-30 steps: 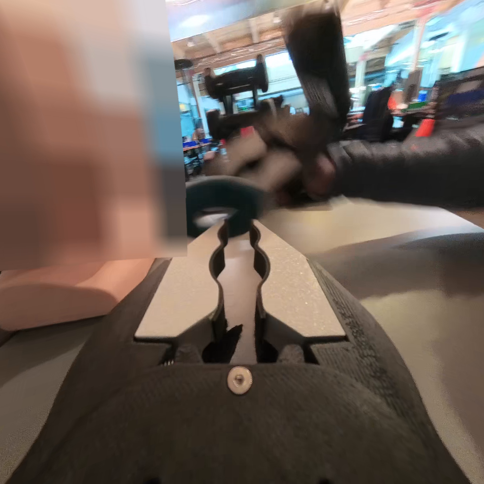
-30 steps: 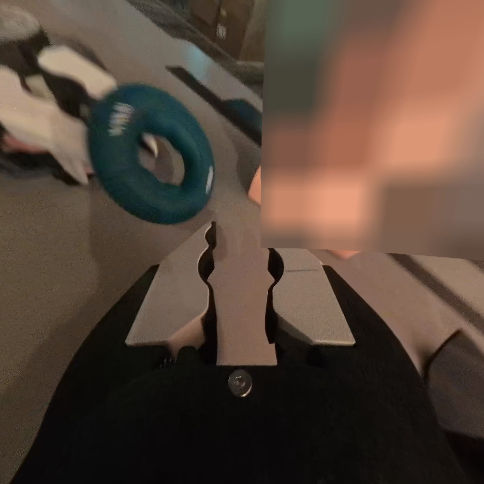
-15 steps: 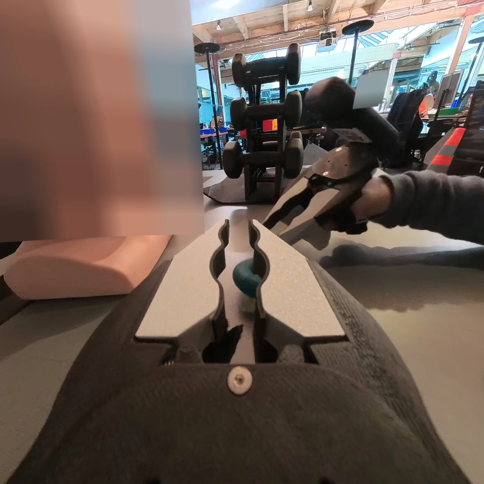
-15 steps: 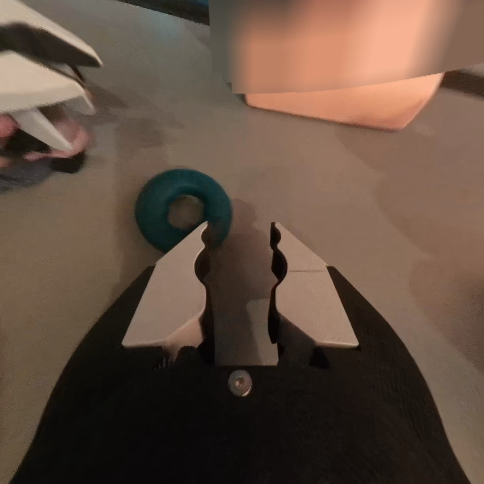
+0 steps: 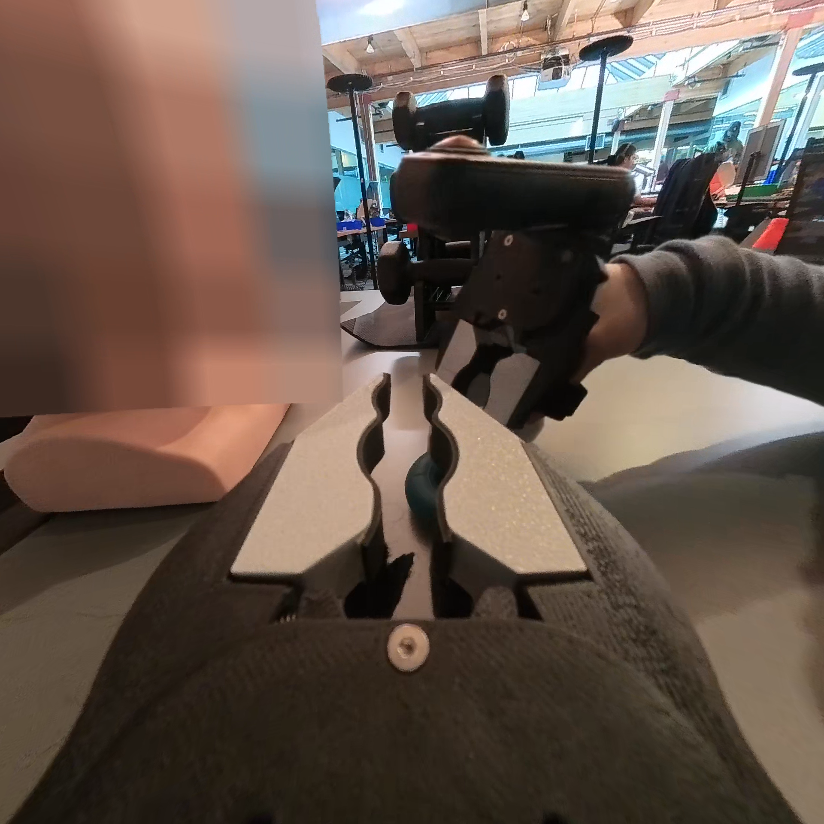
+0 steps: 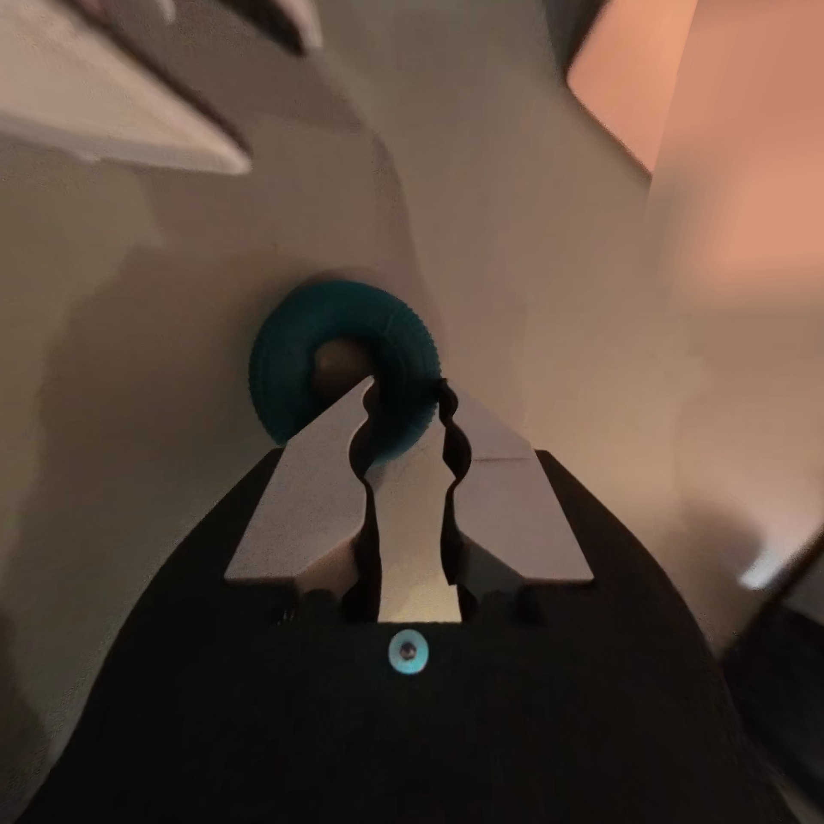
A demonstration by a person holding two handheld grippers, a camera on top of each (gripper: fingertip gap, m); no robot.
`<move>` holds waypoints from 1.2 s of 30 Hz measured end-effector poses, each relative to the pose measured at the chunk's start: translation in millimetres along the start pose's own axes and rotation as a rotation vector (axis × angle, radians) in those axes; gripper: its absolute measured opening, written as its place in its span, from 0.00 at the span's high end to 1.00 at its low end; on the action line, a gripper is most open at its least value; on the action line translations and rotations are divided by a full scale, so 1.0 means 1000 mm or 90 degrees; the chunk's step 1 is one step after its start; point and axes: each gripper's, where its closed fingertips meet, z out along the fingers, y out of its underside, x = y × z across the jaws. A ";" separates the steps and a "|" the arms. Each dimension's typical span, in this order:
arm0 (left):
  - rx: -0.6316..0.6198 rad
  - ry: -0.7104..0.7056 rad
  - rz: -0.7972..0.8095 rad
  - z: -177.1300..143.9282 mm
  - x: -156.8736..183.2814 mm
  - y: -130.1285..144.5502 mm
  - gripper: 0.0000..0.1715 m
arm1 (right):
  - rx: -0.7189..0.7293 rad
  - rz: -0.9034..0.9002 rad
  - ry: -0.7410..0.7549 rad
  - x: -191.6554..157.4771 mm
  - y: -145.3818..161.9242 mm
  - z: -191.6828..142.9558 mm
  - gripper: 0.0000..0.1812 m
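Note:
A teal ribbed rubber ring (image 6: 339, 330) lies on the grey table (image 6: 535, 267). My right gripper (image 6: 405, 381) points down at it. One fingertip (image 6: 356, 397) is in the ring's hole and the other sits at its outer edge, so the pads close on the ring's band. My left gripper (image 5: 405, 379) hovers low over the table with its fingers a little apart and nothing between the tips. Part of the ring (image 5: 421, 490) shows on the table through their gap. The left wrist view also shows the right gripper (image 5: 486, 397), held by a hand in a grey sleeve.
A peach foam cushion (image 5: 133, 459) lies on the table at the left and also shows in the right wrist view (image 6: 624, 89). A black dumbbell rack (image 5: 446, 120) stands behind the table. The left gripper shows blurred at the upper left of the right wrist view (image 6: 133, 111). My hands' fingertips stand some 11 centimetres from each other.
A second ago my left gripper held the ring in the air; since then the ring has left its grasp and lies on the table. My right gripper came down over it and narrowed onto its band.

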 end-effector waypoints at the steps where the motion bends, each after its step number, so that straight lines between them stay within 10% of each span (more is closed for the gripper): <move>1: 0.001 -0.001 0.000 0.000 0.000 0.000 0.92 | 0.007 -0.042 0.025 0.000 -0.003 -0.001 0.88; 8: 0.018 -0.015 0.000 -0.002 -0.004 -0.004 0.95 | 0.247 -0.137 0.174 0.032 -0.071 -0.115 0.88; 13: 0.024 -0.015 -0.018 -0.003 -0.007 -0.004 0.94 | 0.415 -0.190 0.263 0.097 -0.193 -0.268 0.88; 16: 0.031 -0.016 -0.033 -0.004 -0.009 -0.006 0.94 | 0.398 -0.153 0.234 0.145 -0.260 -0.305 0.88; 23: 0.036 -0.014 -0.049 -0.005 -0.012 -0.007 0.94 | 0.151 0.081 0.120 0.248 -0.300 -0.267 0.88; 36: 0.027 -0.009 -0.036 -0.003 -0.009 -0.005 0.94 | 0.021 0.157 0.049 0.261 -0.278 -0.228 0.87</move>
